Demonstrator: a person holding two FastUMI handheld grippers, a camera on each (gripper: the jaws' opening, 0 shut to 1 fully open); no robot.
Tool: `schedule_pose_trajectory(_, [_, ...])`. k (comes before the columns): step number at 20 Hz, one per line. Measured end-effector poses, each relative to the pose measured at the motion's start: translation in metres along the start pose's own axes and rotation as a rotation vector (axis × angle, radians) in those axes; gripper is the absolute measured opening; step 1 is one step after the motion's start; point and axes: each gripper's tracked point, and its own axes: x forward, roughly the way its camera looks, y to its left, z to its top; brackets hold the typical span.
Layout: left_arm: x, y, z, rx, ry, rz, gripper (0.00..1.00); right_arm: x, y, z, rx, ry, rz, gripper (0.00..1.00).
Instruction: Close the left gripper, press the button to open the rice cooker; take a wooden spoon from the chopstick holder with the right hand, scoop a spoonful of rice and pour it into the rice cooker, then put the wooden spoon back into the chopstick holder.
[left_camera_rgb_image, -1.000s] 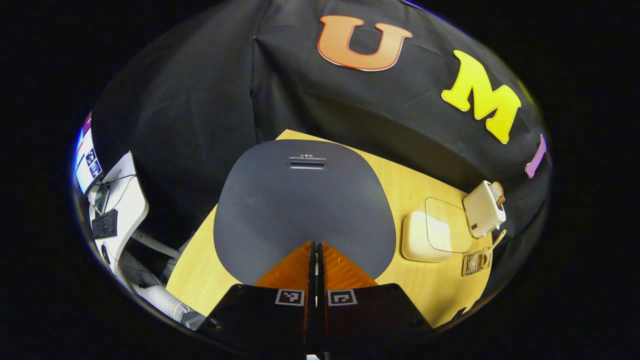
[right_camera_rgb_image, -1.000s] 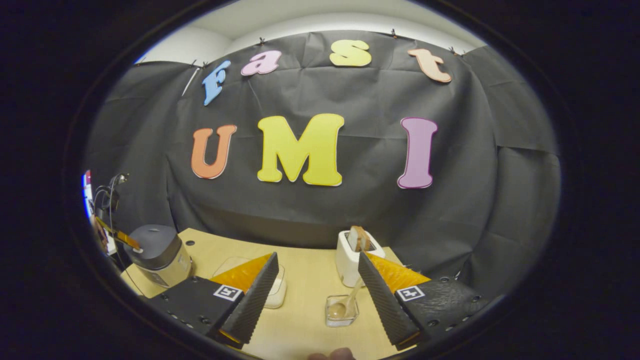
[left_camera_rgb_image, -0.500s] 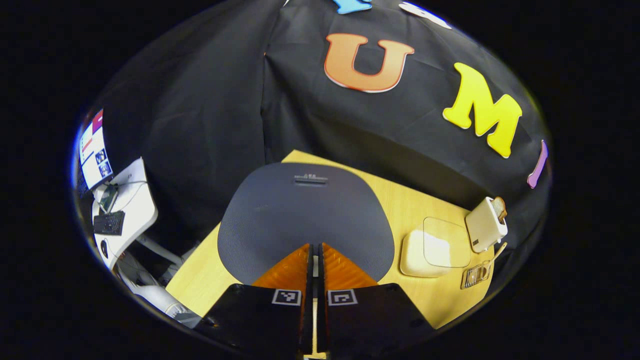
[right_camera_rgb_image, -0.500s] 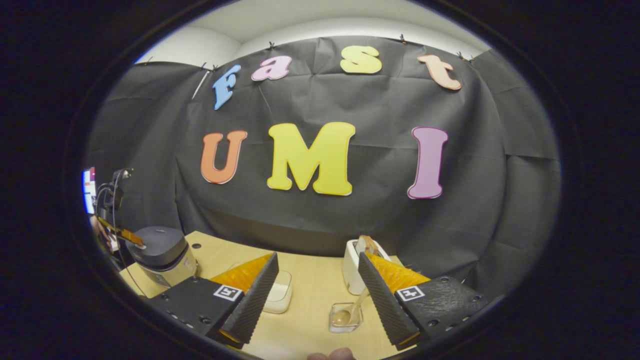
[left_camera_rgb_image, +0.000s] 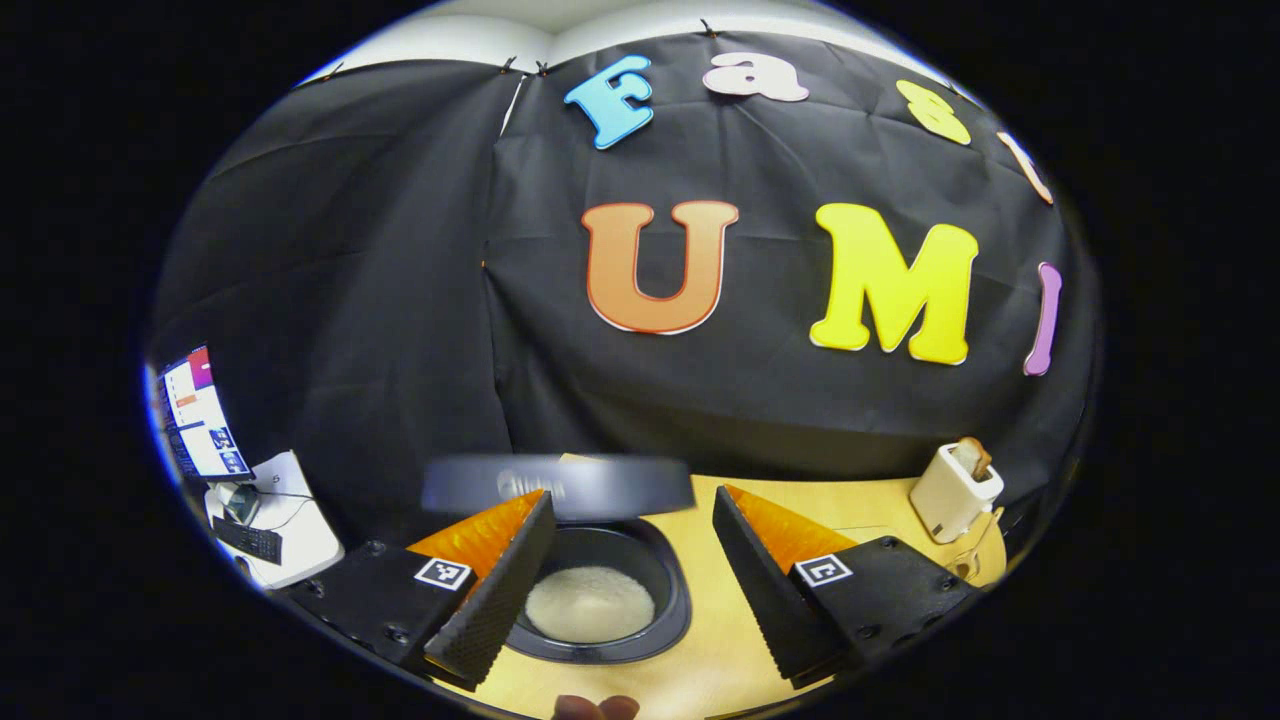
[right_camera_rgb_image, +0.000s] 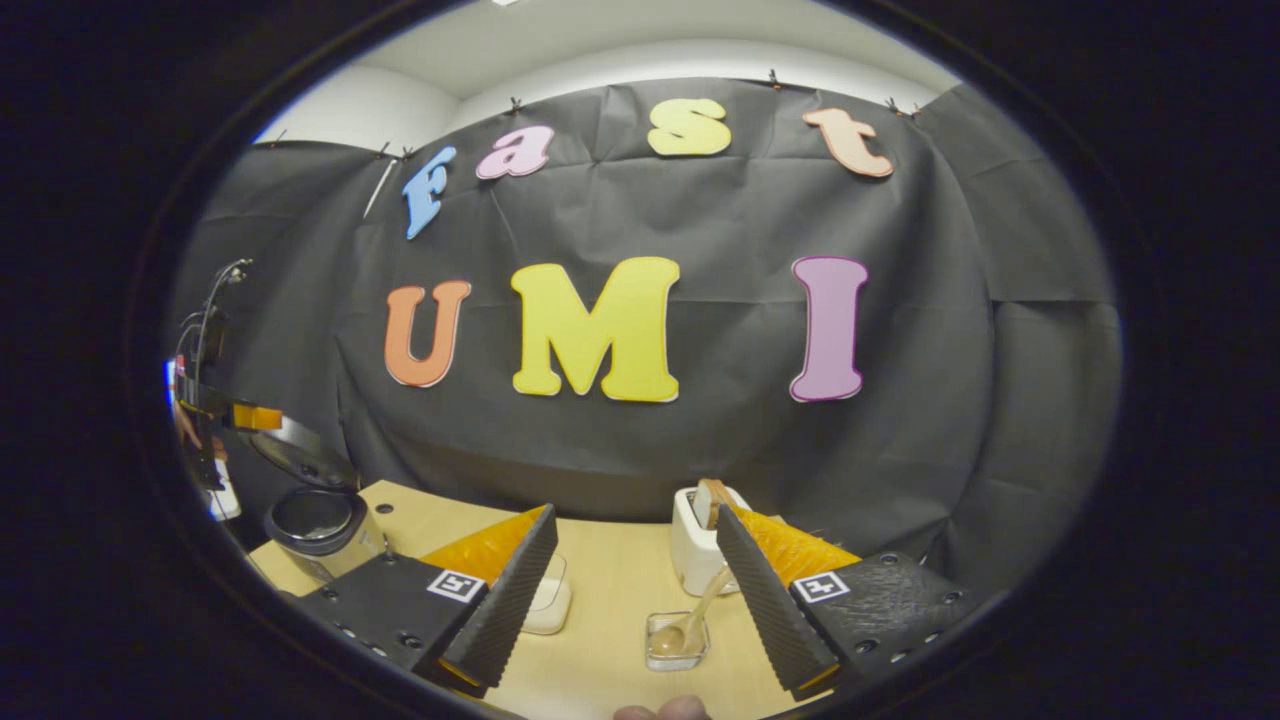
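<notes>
Gaping wide, left tool (left_camera_rgb_image: 630, 560) over open rice cooker (left_camera_rgb_image: 600, 600), right tool (right_camera_rgb_image: 630, 580) wide, both empty

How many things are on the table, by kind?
Rice cooker: 1
Toaster: 1
White box: 1
Spoon holder: 1
Wooden spoon: 1
Total: 5
</notes>
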Motion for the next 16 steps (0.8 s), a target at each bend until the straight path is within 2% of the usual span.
schedule_pose_trajectory(4, [-0.021,-0.015,0.001,-0.03,-0.063,0.012,1.0,0.004,-0.023,-0.008,0.0,0.024,-0.029,0.94])
schedule_pose_trajectory(5, [-0.027,-0.021,0.0,-0.032,-0.075,0.013,1.0,0.005,-0.027,-0.011,-0.002,0.027,-0.035,0.97])
schedule_pose_trajectory(8, [-0.041,-0.039,-0.003,-0.011,-0.102,0.009,1.0,0.011,-0.04,-0.019,-0.002,0.053,-0.04,0.96])
schedule_pose_trajectory(13, [-0.053,-0.072,-0.007,0.03,-0.115,-0.022,1.0,0.027,-0.059,-0.044,-0.022,0.11,-0.022,0.96])
schedule_pose_trajectory(16, [-0.06,-0.089,-0.003,0.039,-0.122,-0.03,1.0,0.044,-0.07,-0.074,-0.002,0.185,0.002,0.96])
